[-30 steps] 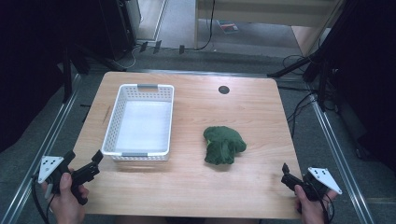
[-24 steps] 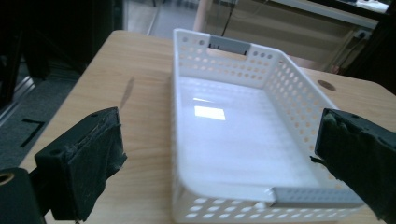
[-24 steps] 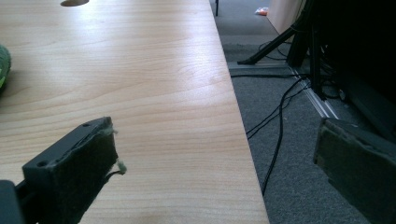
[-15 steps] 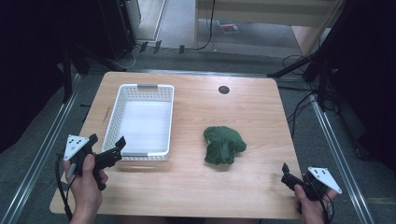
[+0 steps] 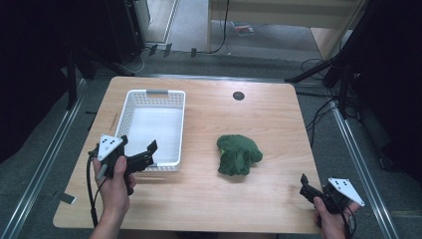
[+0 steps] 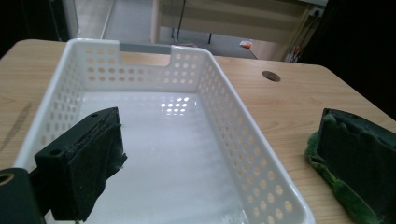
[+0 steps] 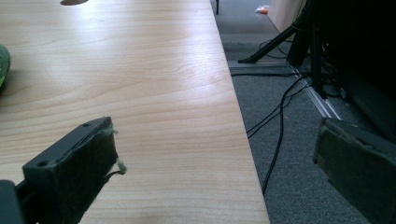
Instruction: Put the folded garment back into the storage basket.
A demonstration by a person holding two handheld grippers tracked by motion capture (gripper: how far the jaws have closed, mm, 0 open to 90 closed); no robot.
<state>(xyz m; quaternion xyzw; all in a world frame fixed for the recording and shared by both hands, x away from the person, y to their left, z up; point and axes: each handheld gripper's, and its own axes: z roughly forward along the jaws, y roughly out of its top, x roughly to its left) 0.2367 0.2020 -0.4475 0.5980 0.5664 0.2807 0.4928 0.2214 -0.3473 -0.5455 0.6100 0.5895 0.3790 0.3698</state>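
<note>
A white perforated basket point(image 5: 128, 117) lies empty on the left half of the wooden table point(image 5: 268, 119). A crumpled green cloth bundle point(image 5: 238, 153) rests right of it, near the table's middle. My left gripper point(image 5: 149, 154) hovers open at the basket's near end, its jaws pointing right. In the left gripper view the basket point(image 6: 140, 46) lies between the wide-apart jaws, and the green bundle point(image 6: 322, 163) peeks out behind the right jaw. My right gripper point(image 5: 304, 188) stands open at the table's near right corner, holding nothing.
A dark round cable hole point(image 5: 239, 95) sits near the table's far edge. In the right gripper view the table's right edge point(image 7: 243, 130) runs between the jaws, with grey floor, cables and stand legs point(image 7: 280, 42) beyond.
My left gripper has risen from the table's near left edge and moved forward and right to the basket's near end. The right gripper, basket and bundle have stayed put.
</note>
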